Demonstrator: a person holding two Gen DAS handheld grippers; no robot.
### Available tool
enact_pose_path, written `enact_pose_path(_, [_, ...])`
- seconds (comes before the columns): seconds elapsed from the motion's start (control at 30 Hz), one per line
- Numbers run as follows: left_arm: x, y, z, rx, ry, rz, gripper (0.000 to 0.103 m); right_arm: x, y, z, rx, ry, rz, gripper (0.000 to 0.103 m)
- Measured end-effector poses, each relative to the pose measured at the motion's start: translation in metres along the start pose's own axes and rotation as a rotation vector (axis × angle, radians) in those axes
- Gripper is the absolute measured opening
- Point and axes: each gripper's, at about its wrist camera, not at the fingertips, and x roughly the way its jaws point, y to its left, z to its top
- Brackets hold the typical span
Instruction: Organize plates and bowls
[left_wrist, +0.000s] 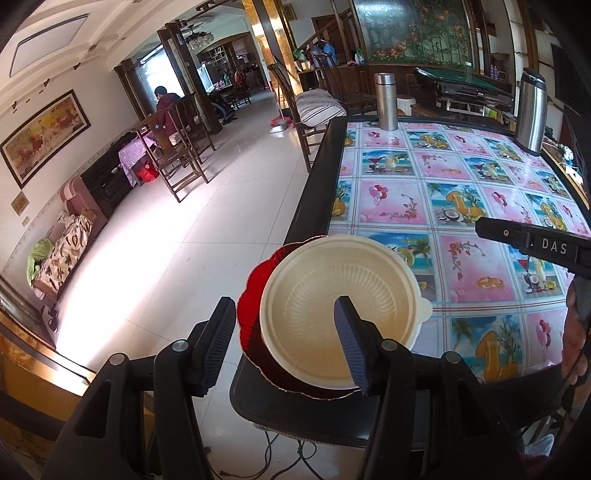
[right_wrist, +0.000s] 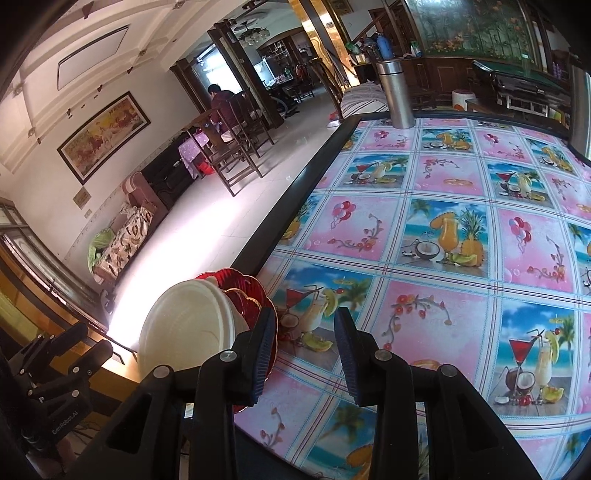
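A cream bowl (left_wrist: 332, 288) sits in a red glass plate (left_wrist: 251, 295) on the near left corner of the table (left_wrist: 314, 184). My left gripper (left_wrist: 285, 302) is open just above them, one finger outside the plate's left rim and the other over the bowl's inside, neither pad touching. In the right wrist view the bowl (right_wrist: 184, 325) and plate (right_wrist: 240, 284) lie at lower left. My right gripper (right_wrist: 306, 314) stands open over the bare tablecloth, its left finger close beside the plate's edge. One right finger (left_wrist: 532, 242) shows at the right of the left wrist view.
Two steel flasks (left_wrist: 386, 101) (left_wrist: 532, 110) stand at the table's far edge. The flowered cloth (right_wrist: 443, 240) covers the top inside a black rim. Beyond the left edge is tiled floor with wooden chairs (left_wrist: 173, 158) and a seated person (left_wrist: 166, 107) far off.
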Motion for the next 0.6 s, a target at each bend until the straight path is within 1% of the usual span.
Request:
enact_pose_path(0.03, [-0.003, -0.003, 0.000, 0.000, -0.010, 0.001, 0.056, -0.003, -0.001, -0.001, 0.000, -0.005, 0.002, 0.037])
enact_pose_path(0.1, [-0.010, -0.008, 0.001, -0.004, -0.040, 0.013, 0.065, -0.009, -0.002, -0.004, -0.001, -0.015, 0.009, 0.038])
enact_pose_path(0.2, [-0.022, -0.015, -0.001, -0.011, -0.111, 0.053, 0.075, -0.019, 0.000, -0.010, -0.015, -0.041, 0.030, 0.038])
enact_pose_path(0.23, [-0.026, -0.017, -0.002, -0.018, -0.134, 0.064, 0.075, -0.023, 0.001, -0.012, -0.025, -0.058, 0.038, 0.038])
enact_pose_path(0.33, [-0.034, -0.017, -0.004, -0.060, -0.193, 0.085, 0.083, -0.037, 0.010, -0.020, -0.075, -0.118, 0.060, 0.038])
enact_pose_path(0.43, [-0.038, -0.015, -0.007, -0.107, -0.228, 0.089, 0.083, -0.050, 0.016, -0.030, -0.106, -0.178, 0.086, 0.039])
enact_pose_path(0.5, [-0.038, -0.014, -0.010, -0.131, -0.243, 0.095, 0.083, -0.057, 0.016, -0.036, -0.116, -0.212, 0.100, 0.041])
enact_pose_path(0.6, [-0.036, -0.014, -0.015, -0.157, -0.243, 0.103, 0.083, -0.065, 0.015, -0.045, -0.117, -0.252, 0.116, 0.045])
